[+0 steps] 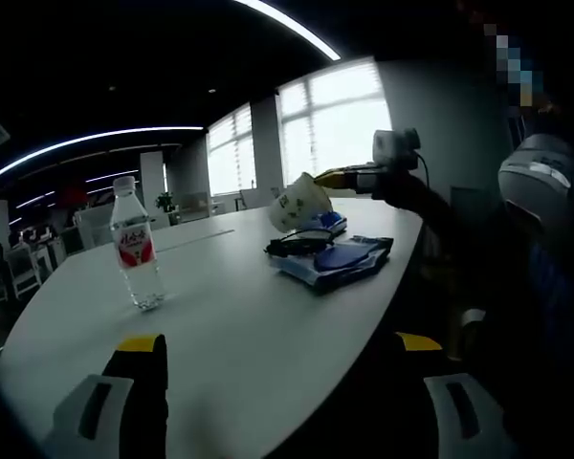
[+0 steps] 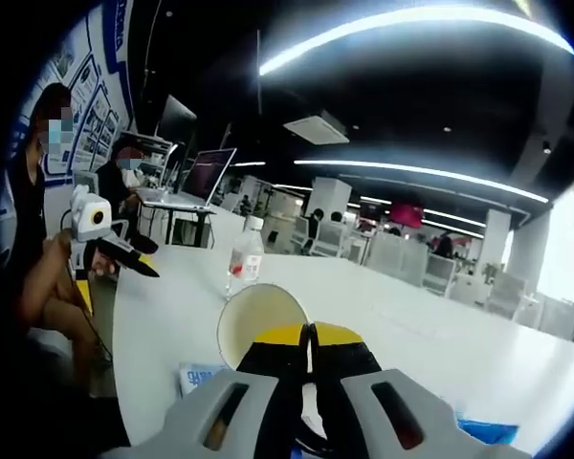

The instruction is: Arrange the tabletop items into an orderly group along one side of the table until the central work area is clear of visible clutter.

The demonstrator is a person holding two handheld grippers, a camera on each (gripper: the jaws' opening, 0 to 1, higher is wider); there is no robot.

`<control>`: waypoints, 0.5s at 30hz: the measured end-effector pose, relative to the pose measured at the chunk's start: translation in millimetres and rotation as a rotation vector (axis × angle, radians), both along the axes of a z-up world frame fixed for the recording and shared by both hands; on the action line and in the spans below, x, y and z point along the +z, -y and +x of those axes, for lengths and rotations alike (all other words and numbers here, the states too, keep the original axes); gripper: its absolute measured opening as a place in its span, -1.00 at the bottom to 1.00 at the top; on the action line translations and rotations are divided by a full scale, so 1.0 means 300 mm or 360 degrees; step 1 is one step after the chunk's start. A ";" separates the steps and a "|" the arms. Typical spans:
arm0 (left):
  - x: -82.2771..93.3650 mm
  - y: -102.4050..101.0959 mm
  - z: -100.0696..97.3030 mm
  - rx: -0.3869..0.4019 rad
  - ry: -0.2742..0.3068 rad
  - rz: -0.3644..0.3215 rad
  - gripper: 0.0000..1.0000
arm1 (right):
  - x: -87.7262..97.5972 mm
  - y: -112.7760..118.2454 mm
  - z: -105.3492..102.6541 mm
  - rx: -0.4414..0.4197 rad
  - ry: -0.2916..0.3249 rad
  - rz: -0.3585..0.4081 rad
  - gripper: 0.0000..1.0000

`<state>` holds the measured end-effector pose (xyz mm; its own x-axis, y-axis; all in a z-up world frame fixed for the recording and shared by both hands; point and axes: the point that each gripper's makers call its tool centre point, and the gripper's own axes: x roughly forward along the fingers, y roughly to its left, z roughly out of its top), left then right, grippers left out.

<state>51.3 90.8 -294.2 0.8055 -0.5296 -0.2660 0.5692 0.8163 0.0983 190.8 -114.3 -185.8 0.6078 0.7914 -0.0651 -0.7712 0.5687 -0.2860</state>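
Note:
A white paper cup hangs tilted above the white table, my right gripper shut on its rim. In the right gripper view the cup shows its empty inside just ahead of my shut right gripper. A clear water bottle with a red label stands upright at the table's left; the bottle rises beyond the cup. Under the cup lie blue packets and a dark pair of glasses. My left gripper is open and holds nothing; the left gripper hovers at the table edge.
A blue packet lies below the cup, near the table's edge. A person sits beside the table. Desks with a laptop and chairs stand beyond the table. The rounded table edge runs close to the blue packets.

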 end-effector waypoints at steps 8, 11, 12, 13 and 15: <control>0.013 -0.003 -0.003 0.0001 0.0019 0.0001 0.92 | 0.061 -0.033 0.027 0.0041 0.0023 -0.0068 -1.00; 0.017 -0.003 -0.004 0.0001 0.0023 0.0000 0.92 | 0.082 -0.037 0.038 0.0050 0.0029 -0.0084 -1.00; 0.016 -0.004 -0.003 0.0002 0.0022 0.0001 0.92 | 0.092 -0.036 0.041 0.0057 0.0030 -0.0086 -1.00; 0.015 -0.004 -0.003 0.0003 0.0018 0.0002 0.92 | 0.098 -0.038 0.040 0.0072 0.0009 -0.0068 -1.00; 0.013 -0.004 -0.002 0.0004 0.0016 0.0005 0.92 | 0.111 -0.039 0.043 0.0088 -0.0007 -0.0053 -1.00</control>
